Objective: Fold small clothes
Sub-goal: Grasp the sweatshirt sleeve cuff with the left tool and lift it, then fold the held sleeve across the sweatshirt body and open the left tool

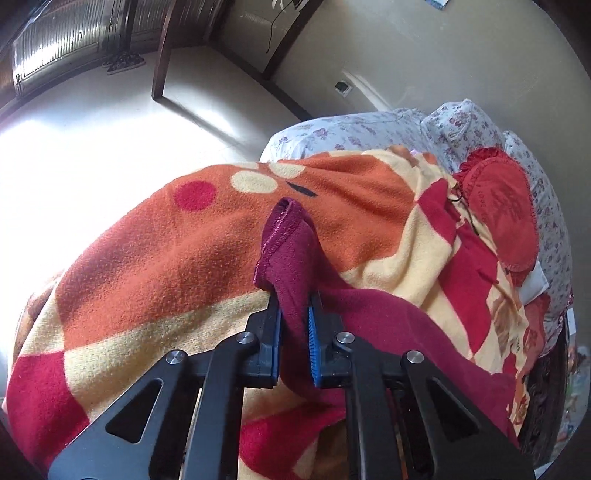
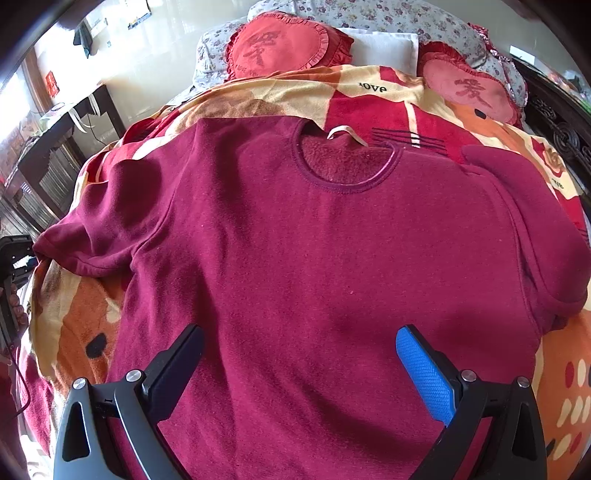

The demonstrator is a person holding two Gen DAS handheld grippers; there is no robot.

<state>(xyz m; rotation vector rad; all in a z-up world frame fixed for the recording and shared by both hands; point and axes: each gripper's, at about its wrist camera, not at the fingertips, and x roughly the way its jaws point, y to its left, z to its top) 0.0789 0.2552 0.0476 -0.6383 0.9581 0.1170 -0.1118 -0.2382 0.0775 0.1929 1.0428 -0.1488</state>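
Observation:
A maroon long-sleeved shirt (image 2: 314,251) lies spread front-up on the orange, cream and red blanket (image 2: 369,92), neck opening toward the pillows. My right gripper (image 2: 300,334) hovers open and empty over the shirt's lower body. My left gripper (image 1: 294,299) is shut on the cuff end of the shirt's left sleeve (image 1: 286,251), which sticks up between the blue pads above the blanket (image 1: 166,266). In the right wrist view that sleeve (image 2: 85,243) stretches to the far left, where the left gripper's body (image 2: 11,266) shows. The right sleeve (image 2: 502,162) lies bent upward.
Two red heart cushions (image 2: 280,48) (image 2: 469,92) and floral pillows (image 2: 369,14) lie at the head of the bed. A dark desk (image 2: 55,129) stands left of the bed. A pale floor (image 1: 92,122) lies beyond the bed's edge. Dark carved woodwork (image 2: 561,125) runs along the right.

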